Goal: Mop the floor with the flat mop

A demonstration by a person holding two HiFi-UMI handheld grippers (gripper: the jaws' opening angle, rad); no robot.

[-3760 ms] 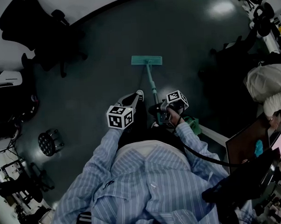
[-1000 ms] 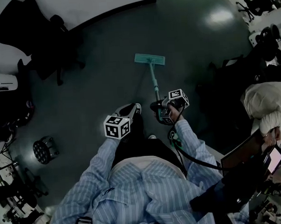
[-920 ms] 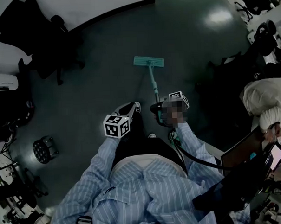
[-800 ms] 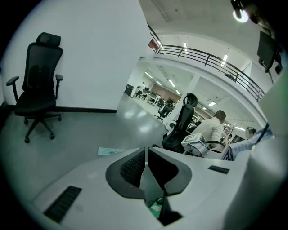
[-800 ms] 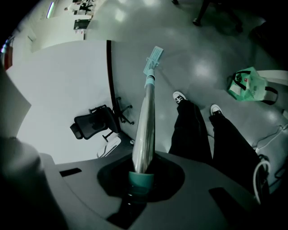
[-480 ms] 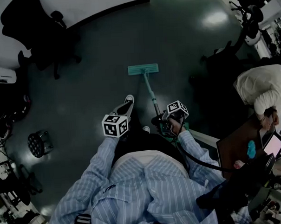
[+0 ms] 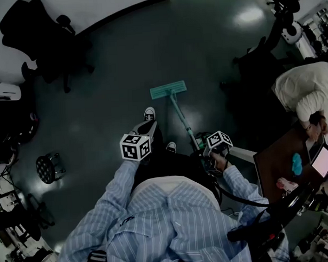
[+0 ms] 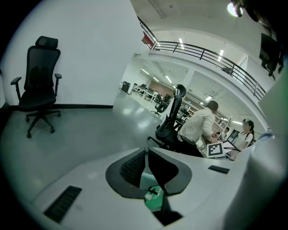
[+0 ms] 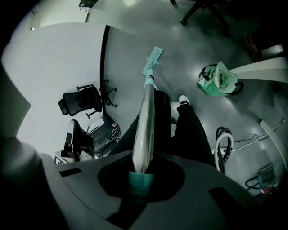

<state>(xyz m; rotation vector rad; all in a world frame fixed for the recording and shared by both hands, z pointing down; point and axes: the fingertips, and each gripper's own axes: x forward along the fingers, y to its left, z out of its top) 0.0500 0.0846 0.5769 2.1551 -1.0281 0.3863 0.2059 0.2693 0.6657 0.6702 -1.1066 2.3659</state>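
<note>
- Mop head (image 7: 168,90) sits nearer the person than it did half a second ago. Its gap to the forward shoe (image 7: 148,113) has shrunk steadily over the last second.
- Right gripper (image 9: 141,179) has drawn back toward the near right along with it. I read this as a pull stroke, probably close to its end, since the head is now near the shoe.
- For the task: one strip of floor (image 7: 123,59) ahead has been wiped back toward the person. Much of the visible floor likely remains, so a fresh push out or a sidestep seems due.
- Right gripper: jaws closed round the handle (image 7: 181,117), at the teal collar where the metal shaft begins.
- Left gripper (image 8: 146,155): jaws brought together at the tips with nothing between them. It is held at the near left, well apart from the handle, facing out across the room.
- Mop location: head flat on the floor, mid-scene, just beyond the shoe and a little to its right.
- Long axis: the handle runs from the gripper at near right, slanting away to the far left, with the head at the far end. The mop points away from the person and slightly leftward.
- The head's own long edge lies crosswise to the handle, roughly left to right, with its right end a touch farther.
</note>
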